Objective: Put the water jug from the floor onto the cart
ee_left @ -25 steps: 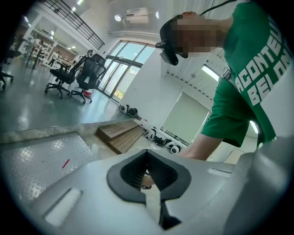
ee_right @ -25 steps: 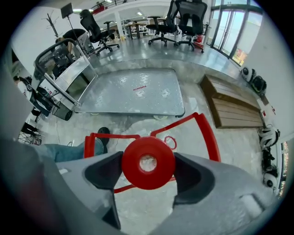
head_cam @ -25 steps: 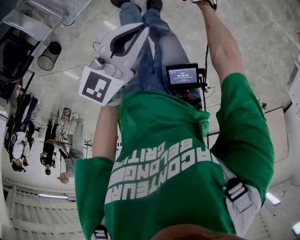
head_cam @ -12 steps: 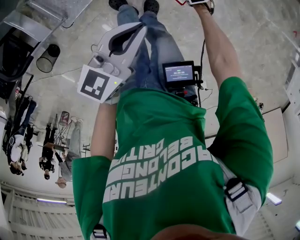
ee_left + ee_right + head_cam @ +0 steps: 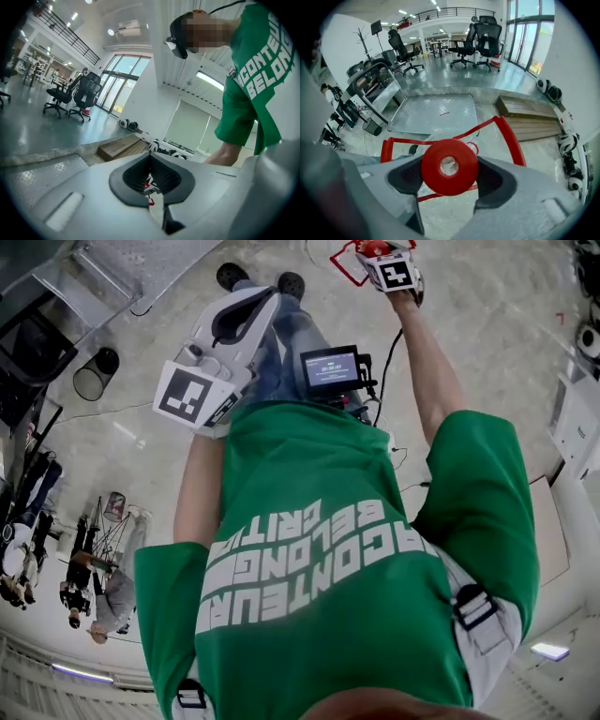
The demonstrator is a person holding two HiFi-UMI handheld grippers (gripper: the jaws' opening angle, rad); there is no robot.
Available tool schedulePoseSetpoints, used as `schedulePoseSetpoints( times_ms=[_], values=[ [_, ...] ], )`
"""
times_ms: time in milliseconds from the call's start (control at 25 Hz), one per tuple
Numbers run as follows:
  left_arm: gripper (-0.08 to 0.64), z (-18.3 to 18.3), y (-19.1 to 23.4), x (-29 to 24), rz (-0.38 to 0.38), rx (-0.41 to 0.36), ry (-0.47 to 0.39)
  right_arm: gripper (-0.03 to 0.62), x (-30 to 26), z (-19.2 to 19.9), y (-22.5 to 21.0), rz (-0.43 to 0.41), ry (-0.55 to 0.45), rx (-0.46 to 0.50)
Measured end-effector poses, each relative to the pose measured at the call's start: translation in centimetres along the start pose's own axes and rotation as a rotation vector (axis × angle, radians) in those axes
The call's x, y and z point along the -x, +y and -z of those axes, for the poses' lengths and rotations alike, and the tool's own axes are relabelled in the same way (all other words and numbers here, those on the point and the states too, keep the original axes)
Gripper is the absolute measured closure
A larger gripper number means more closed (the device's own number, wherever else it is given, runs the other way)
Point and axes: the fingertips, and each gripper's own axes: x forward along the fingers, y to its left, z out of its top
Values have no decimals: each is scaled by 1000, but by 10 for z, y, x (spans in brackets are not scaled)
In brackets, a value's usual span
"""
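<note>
Red plastic marks the water jug [image 5: 508, 136]: a round cap [image 5: 450, 159] with a hole in its middle and a thin carrying handle that arcs behind it from nine o'clock round to two. The clear body barely shows, and the pale floor is visible straight through it.

The right gripper [image 5: 449, 176] points steeply down. Its jaws have just been closing and now stand wide, with the cap between them and a dark pad pressed on each side. Gripping at the top is probably meant to let the weight hang straight below the hand, so the jug does not swing or tip when carried. In the head view this gripper is at one o'clock, beyond the person's shoes [image 5: 232, 276]. No view shows whether the jug's base has left the floor.

The left gripper [image 5: 151, 164] is at eleven o'clock in the head view, pointing roughly level. Its jaws are together with nothing between them. It seems to be kept free, perhaps to steady or support the jug's underside later.

The cart [image 5: 375, 86], a metal frame with a curved push bar, stands at ten o'clock from the cap, well apart from it, with a black bin [image 5: 372, 126] near its foot. The lift looks barely begun, and the carry across is yet to come.
</note>
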Motion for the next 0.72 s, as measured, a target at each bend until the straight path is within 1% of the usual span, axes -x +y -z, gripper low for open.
schedulePoseSetpoints(
  times_ms=[160, 320, 480, 600, 720],
  values=[
    [545, -17, -18, 15, -13, -34, -31, 291, 77, -32, 4, -5, -112, 13],
    [544, -47, -55, 43, -42, -89, -62, 291, 179, -55, 2, 19, -244, 12],
    [545, -69, -72, 70, -72, -103, -116, 291, 263, -82, 5, 32, -360, 22],
    [545, -79, -78, 90, -96, -118, -165, 291, 311, -103, 8, 39, -433, 40],
    [545, -90, -68, 105, -124, -116, -201, 291, 336, -129, 13, 48, -475, 70]
  ],
)
